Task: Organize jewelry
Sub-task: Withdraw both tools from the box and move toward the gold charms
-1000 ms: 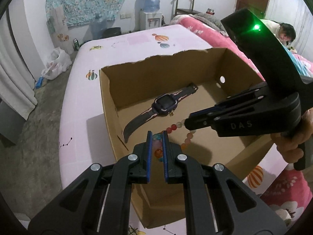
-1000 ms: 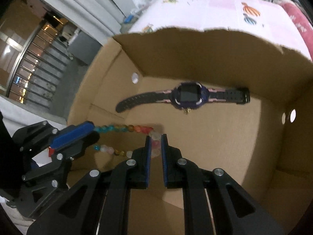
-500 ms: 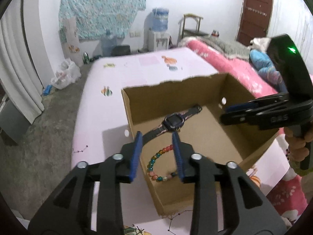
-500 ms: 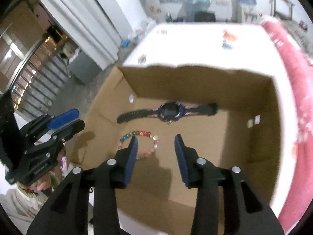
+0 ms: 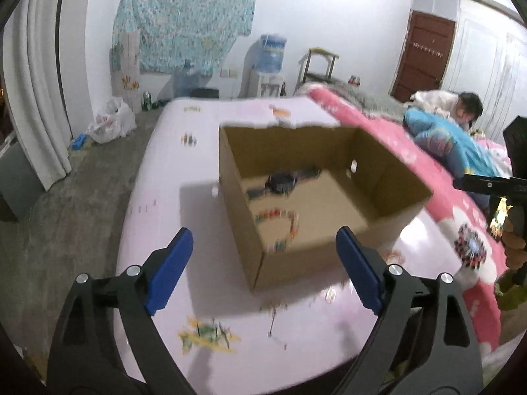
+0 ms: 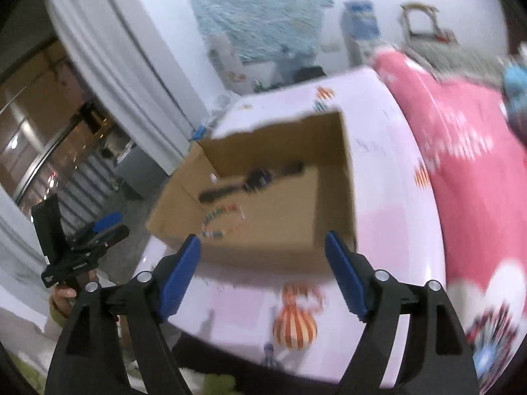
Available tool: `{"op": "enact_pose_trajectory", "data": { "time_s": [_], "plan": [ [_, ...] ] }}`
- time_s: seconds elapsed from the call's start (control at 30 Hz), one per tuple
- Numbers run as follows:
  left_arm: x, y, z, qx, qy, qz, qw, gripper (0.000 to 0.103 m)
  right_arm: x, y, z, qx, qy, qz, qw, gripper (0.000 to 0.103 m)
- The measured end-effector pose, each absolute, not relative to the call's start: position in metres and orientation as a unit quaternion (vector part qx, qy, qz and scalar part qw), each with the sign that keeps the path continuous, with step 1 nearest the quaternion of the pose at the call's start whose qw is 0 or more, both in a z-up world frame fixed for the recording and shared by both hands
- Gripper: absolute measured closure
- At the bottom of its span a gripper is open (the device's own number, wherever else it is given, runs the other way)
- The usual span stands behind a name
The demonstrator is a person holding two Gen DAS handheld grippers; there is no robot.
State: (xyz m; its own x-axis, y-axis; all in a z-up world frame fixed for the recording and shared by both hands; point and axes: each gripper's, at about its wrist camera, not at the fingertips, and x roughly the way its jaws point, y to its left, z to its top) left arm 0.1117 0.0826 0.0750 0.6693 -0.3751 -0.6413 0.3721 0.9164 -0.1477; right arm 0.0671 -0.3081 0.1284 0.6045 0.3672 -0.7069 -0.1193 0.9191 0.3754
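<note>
An open cardboard box (image 5: 243, 204) stands on the pale pink bed cover; it also shows in the right wrist view (image 6: 332, 177). Inside lie a dark smartwatch (image 5: 281, 181) and a string of coloured beads (image 5: 283, 217), both also seen in the right wrist view as the watch (image 6: 253, 179) and the beads (image 6: 224, 220). My left gripper (image 5: 263, 263) is wide open and empty, pulled back from the box. My right gripper (image 6: 262, 270) is wide open and empty, held back above the box's near wall. Both views are blurred.
The bed cover (image 5: 164, 197) has small printed figures. A pink blanket (image 6: 471, 171) and a person in blue (image 5: 454, 138) lie to the right. A water dispenser (image 5: 268, 65), a chair (image 5: 321, 62), bags and curtains stand beyond the bed.
Both grippers let go of the bead string, opened wide and drew back and up out of the box. The beads now lie on the box floor by the watch.
</note>
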Motion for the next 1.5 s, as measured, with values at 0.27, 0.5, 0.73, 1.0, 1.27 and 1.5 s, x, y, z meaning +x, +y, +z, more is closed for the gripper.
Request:
{"op": "enact_pose_trajectory", "data": {
  "time_s": [0.27,0.5,0.73,1.0,1.27,1.5],
  "plan": [
    [0.086,0.062,-0.005,0.070,0.436,-0.170,0.881,0.017,0.042,-0.281,0.040,0.084,0.508,0.047,0.856,0.027],
    [0.079,0.038,-0.031,0.135,0.442,-0.144,0.875,0.017,0.050,-0.279,0.005,0.038,0.524,0.004,0.851,0.022],
    [0.081,0.038,-0.042,0.136,0.447,-0.143,0.873,0.010,0.055,-0.281,-0.009,0.015,0.523,0.001,0.852,0.013],
    [0.098,0.046,-0.048,0.088,0.482,-0.149,0.859,0.007,0.062,-0.275,-0.015,-0.011,0.537,-0.008,0.843,0.006],
    [0.105,0.049,-0.049,0.086,0.495,-0.153,0.851,0.007,0.063,-0.278,-0.013,0.005,0.542,0.007,0.840,0.006],
    [0.110,0.055,-0.053,0.090,0.487,-0.164,0.853,0.007,0.068,-0.294,-0.008,0.035,0.536,0.022,0.843,0.006]
  ]
}}
